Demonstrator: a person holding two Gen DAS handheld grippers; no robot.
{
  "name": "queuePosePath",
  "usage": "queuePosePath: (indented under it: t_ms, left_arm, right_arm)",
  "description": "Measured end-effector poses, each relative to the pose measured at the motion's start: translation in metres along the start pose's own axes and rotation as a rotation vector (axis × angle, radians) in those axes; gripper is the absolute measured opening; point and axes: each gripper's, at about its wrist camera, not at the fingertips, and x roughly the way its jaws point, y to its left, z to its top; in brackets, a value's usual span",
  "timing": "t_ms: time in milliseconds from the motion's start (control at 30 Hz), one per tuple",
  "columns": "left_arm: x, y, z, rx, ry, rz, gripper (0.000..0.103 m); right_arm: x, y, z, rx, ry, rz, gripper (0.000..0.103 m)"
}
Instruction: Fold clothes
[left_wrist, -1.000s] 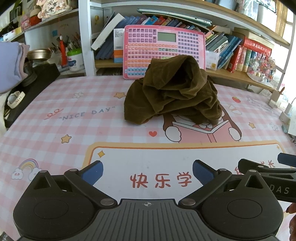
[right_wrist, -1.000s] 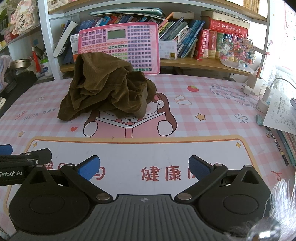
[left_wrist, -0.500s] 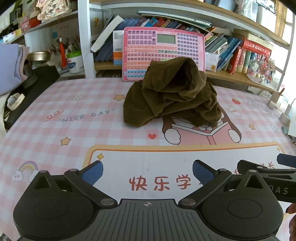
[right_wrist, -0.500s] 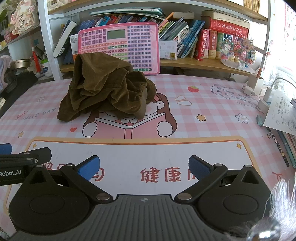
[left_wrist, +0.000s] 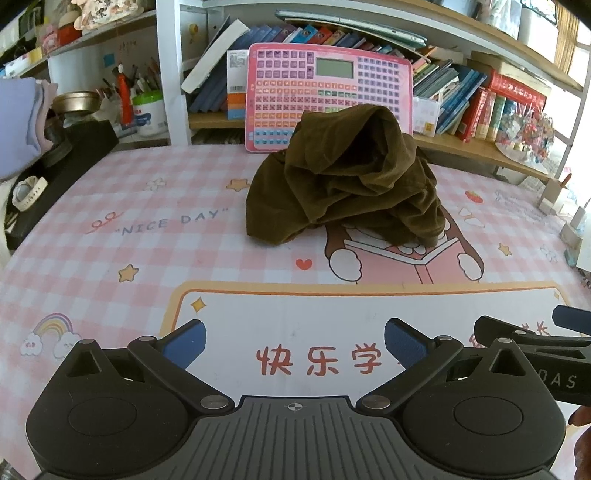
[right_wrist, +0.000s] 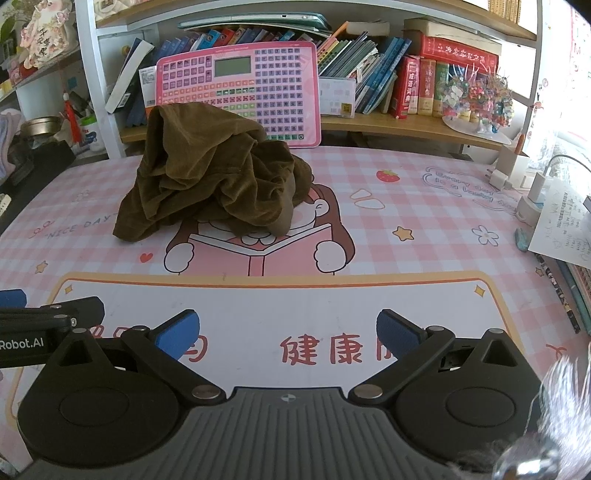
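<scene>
Awaiting the first grasp: brown garment (left_wrist: 343, 181) heaped before the pink keyboard toy (left_wrist: 328, 92); left gripper (left_wrist: 293, 341) and right gripper (right_wrist: 288, 330) spread, empty, well short; next, reach an edge.

Brown clothes in a heap on the pink desk

The brown clothes (left_wrist: 343, 181) sit bunched up on the far middle of the desk (left_wrist: 110, 236). Behind them leans a pink toy keyboard (left_wrist: 328, 88). The left gripper (left_wrist: 293, 343) is near, its blue fingers (left_wrist: 186, 341) wide apart and holding nothing. The right gripper (left_wrist: 535, 339) pokes in at the right.
</scene>
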Motion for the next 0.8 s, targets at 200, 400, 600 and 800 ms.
queuePosePath:
  t_ms: [200,400,600,800]
  left_arm:
    - [0.001,-0.0009,0.0001,0.006,0.015,0.006,0.103]
    - [0.0008,-0.0012,-0.0001,0.006,0.018,-0.011,0.103]
    - [-0.0013,-0.0027,-0.0003,0.013,0.01,-0.009,0.103]
    - [-0.0023,-0.0023,-0.001,0.012,0.008,-0.007,0.103]
  right_arm:
    - [0.0005,0.0001,-0.0001,-0.001,0.004,-0.002,0.103]
    - [0.0015,-0.0005,-0.0004,0.001,0.006,-0.005,0.103]
    - [0.0008,-0.0009,-0.0006,0.002,0.003,-0.006,0.103]
    - [-0.0005,-0.0008,-0.0016,0.002,0.002,-0.004,0.103]
